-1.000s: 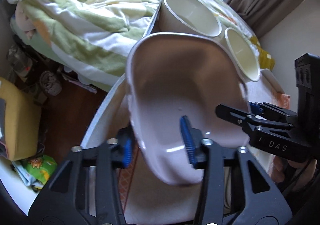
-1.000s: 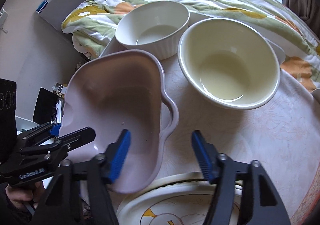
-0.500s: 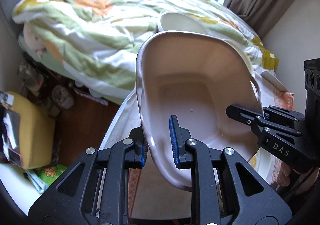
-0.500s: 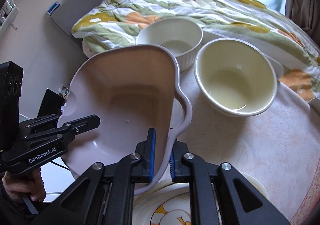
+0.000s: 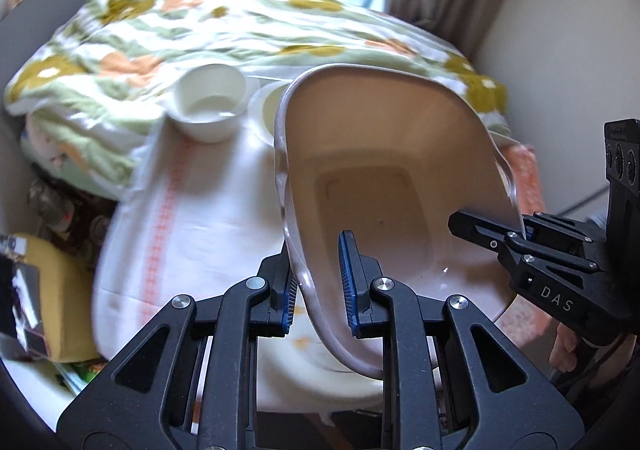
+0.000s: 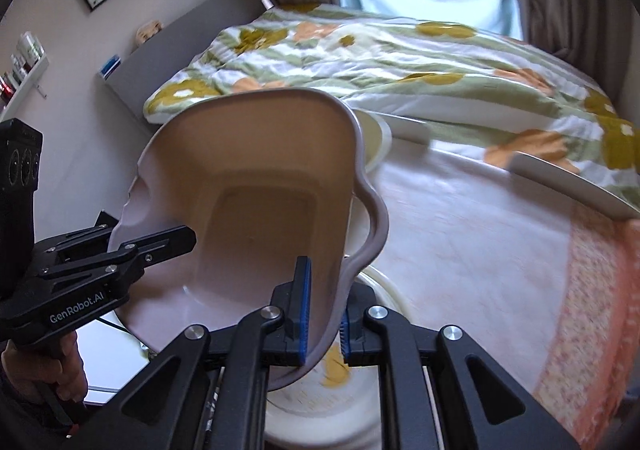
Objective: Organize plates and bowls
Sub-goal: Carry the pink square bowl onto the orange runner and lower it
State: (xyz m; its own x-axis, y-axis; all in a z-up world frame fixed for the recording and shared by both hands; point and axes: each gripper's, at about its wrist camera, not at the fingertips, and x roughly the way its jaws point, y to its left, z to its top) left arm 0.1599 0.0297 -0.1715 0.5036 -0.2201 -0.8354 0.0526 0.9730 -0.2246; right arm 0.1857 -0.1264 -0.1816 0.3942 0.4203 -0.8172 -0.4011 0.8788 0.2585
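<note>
A pale pink baking dish with handles [image 5: 384, 177] [image 6: 256, 189] is held in the air above the table, tilted. My left gripper [image 5: 318, 282] is shut on its left rim. My right gripper [image 6: 324, 314] is shut on its right rim beside the handle. A white ribbed bowl [image 5: 208, 105] and a cream bowl [image 5: 270, 109] stand at the table's far edge; the cream bowl peeks out behind the dish in the right wrist view [image 6: 376, 141]. A white plate with yellow pattern [image 6: 360, 382] lies under the dish.
The round table [image 6: 480, 234] has a white and orange cloth. A flat white plate [image 6: 576, 185] lies at its far right edge. A bed with a flowered quilt [image 5: 240, 21] stands just behind the table. A yellow object [image 5: 48, 290] sits low at left.
Both grippers have closed on the dish rims and lifted it up off the table. The bowls now look farther away and lower.
</note>
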